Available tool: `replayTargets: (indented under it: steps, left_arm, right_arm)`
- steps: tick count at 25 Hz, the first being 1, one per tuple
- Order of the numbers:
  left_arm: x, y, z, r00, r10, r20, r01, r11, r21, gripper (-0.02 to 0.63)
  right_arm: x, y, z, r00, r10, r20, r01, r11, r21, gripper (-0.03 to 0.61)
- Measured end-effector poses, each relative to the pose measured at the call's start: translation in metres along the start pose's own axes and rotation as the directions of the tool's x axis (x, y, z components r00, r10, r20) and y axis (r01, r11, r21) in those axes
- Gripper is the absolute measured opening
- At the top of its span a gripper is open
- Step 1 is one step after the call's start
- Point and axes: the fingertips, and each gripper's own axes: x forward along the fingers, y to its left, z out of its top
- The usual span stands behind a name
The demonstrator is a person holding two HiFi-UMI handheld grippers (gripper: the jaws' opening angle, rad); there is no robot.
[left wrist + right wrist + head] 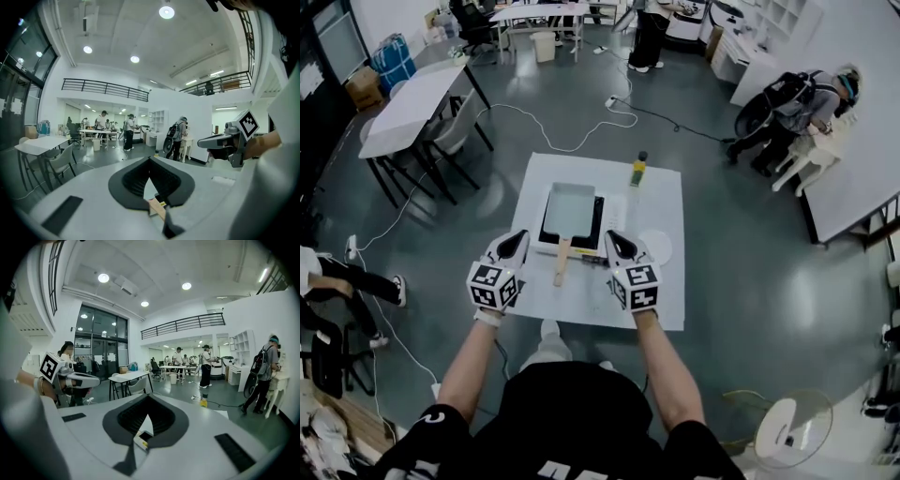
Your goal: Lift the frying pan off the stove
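Observation:
A rectangular grey frying pan (570,202) with a wooden handle (562,262) sits on a flat stove (577,246) on the white table (661,300). My left gripper (518,241) hovers just left of the handle, jaws shut and empty. My right gripper (612,241) hovers just right of it, also shut and empty. In the left gripper view the shut jaws (149,160) point out into the room, with the wooden handle (157,206) showing below them and the right gripper (225,142) off to the side. In the right gripper view the shut jaws (148,398) frame a corner of the stove (142,438).
A yellow bottle (638,170) stands at the table's far edge, and a white round disc (657,247) lies right of the stove. White desks and chairs (417,98) stand at the left. A cable (572,141) crosses the floor. A person (797,103) bends at a counter on the right.

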Motion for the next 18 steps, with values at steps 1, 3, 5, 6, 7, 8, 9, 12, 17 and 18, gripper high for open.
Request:
replayTargets:
  steps: [1,3,5,6,7,8,9,12,17,18]
  left_arm:
    - [0.004,0.009,0.001,1.0,-0.009,0.0,0.009,1.0,-0.002,-0.003]
    - [0.011,0.025,0.002,1.0,-0.029,-0.002,0.029,1.0,-0.006,-0.003]
    - [0.017,0.04,0.003,0.999,-0.049,-0.004,0.049,0.999,-0.006,-0.003]
    - [0.02,0.046,0.003,0.998,-0.058,-0.004,0.058,0.998,-0.006,-0.003]
    - [0.022,0.053,0.004,0.998,-0.065,-0.004,0.065,0.998,-0.009,-0.003]
    - [0.025,0.059,0.005,0.997,-0.072,-0.004,0.072,0.997,-0.012,-0.003]
    - [0.027,0.065,0.005,0.997,-0.079,-0.005,0.079,0.997,-0.015,-0.003]
    - [0.035,0.079,0.002,0.995,-0.104,-0.011,0.104,0.994,-0.02,-0.003]
    - [0.046,0.098,0.0,0.988,-0.152,-0.017,0.152,0.988,-0.021,-0.003]
    - [0.048,0.101,0.0,0.986,-0.163,-0.019,0.162,0.987,-0.02,-0.003]
  right_arm:
    - [0.009,0.002,0.005,1.0,-0.008,0.004,0.008,1.0,-0.001,-0.005]
    - [0.026,0.007,0.011,1.0,-0.022,0.005,0.022,1.0,0.0,-0.005]
    - [0.042,0.012,0.011,1.0,-0.027,-0.003,0.027,1.0,0.012,-0.005]
    - [0.05,0.014,0.012,1.0,-0.029,-0.006,0.029,0.999,0.017,-0.005]
    - [0.056,0.016,0.013,0.999,-0.033,-0.006,0.033,0.999,0.019,-0.005]
    - [0.062,0.017,0.014,0.999,-0.039,-0.006,0.039,0.999,0.02,-0.005]
    - [0.069,0.018,0.015,0.999,-0.044,-0.008,0.044,0.999,0.02,-0.005]
    - [0.084,0.02,0.013,0.998,-0.06,-0.015,0.06,0.998,0.027,-0.005]
    - [0.103,0.026,0.012,0.995,-0.096,-0.015,0.097,0.994,0.044,-0.005]
    - [0.106,0.027,0.011,0.994,-0.104,-0.016,0.105,0.993,0.049,-0.005]
